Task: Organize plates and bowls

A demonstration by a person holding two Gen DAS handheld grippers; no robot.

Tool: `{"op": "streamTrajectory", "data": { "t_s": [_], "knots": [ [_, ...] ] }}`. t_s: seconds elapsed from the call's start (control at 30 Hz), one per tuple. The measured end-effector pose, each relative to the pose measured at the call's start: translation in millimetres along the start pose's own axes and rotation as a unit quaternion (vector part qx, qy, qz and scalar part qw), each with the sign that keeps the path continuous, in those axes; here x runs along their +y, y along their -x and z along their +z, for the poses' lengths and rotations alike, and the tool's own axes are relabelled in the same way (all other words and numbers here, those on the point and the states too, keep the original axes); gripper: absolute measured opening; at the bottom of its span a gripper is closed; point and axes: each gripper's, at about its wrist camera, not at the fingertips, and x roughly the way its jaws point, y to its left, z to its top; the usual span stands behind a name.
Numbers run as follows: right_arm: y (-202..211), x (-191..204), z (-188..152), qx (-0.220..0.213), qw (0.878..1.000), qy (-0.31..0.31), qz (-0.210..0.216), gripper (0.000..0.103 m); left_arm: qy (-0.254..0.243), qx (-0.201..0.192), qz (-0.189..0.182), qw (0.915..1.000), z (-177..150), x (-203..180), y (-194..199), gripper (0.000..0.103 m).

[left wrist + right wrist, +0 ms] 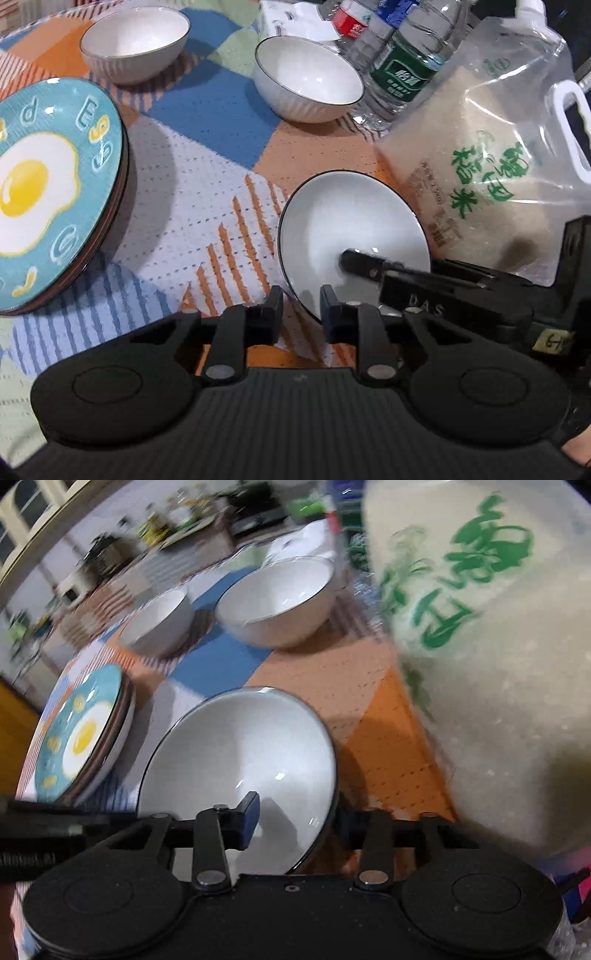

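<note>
A white bowl with a dark rim (347, 229) is held tilted above the patchwork cloth. My left gripper (301, 308) has its jaws on either side of the bowl's near rim, closed on it. My right gripper (295, 812) straddles the same bowl (236, 753), one finger inside and one outside its right rim, shut on it; its finger also shows inside the bowl in the left wrist view (364, 264). Two more white bowls (135, 38) (308, 79) stand further back. A stack of plates topped by a blue fried-egg plate (48, 184) lies at the left.
A large clear bag of rice (480, 177) stands close on the right, also filling the right wrist view (491, 664). Water bottles (402, 66) and a tissue pack (291, 18) sit at the back. The patchwork tablecloth (207, 192) covers the table.
</note>
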Motion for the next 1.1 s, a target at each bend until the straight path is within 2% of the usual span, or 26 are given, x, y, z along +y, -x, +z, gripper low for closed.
{"op": "streamTrajectory", "data": {
  "t_s": [0.07, 0.13, 0.27, 0.5, 0.63, 0.83, 1.1],
  "knots": [
    [2, 2, 1, -0.004, 1.0, 0.003, -0.017, 0.022, -0.012, 0.012, 0.012, 0.9998, 0, -2, 1, 0.019],
    [3, -2, 3, 0.008, 1.0, -0.027, 0.005, 0.017, -0.015, 0.027, 0.015, 0.9994, -1, 1, 5, 0.019],
    [6, 2, 1, 0.039, 0.998, -0.044, 0.027, 0.017, 0.006, 0.053, -0.009, 0.9986, -4, 17, 22, 0.019],
    [12, 35, -10, 0.075, 0.994, -0.034, 0.069, 0.019, -0.002, 0.059, 0.021, 0.9981, -16, 37, 62, 0.019],
    [11, 58, -15, 0.094, 0.991, -0.018, 0.089, 0.02, 0.01, 0.066, 0.035, 0.9971, -26, 55, 78, 0.019],
    [4, 87, -19, 0.112, 0.988, 0.016, 0.103, 0.02, 0.027, 0.083, 0.047, 0.9951, -41, 78, 85, 0.019],
    [-10, 109, -26, 0.118, 0.985, 0.067, 0.104, 0.02, 0.06, 0.086, 0.05, 0.9933, -57, 103, 79, 0.019]
  ]
}}
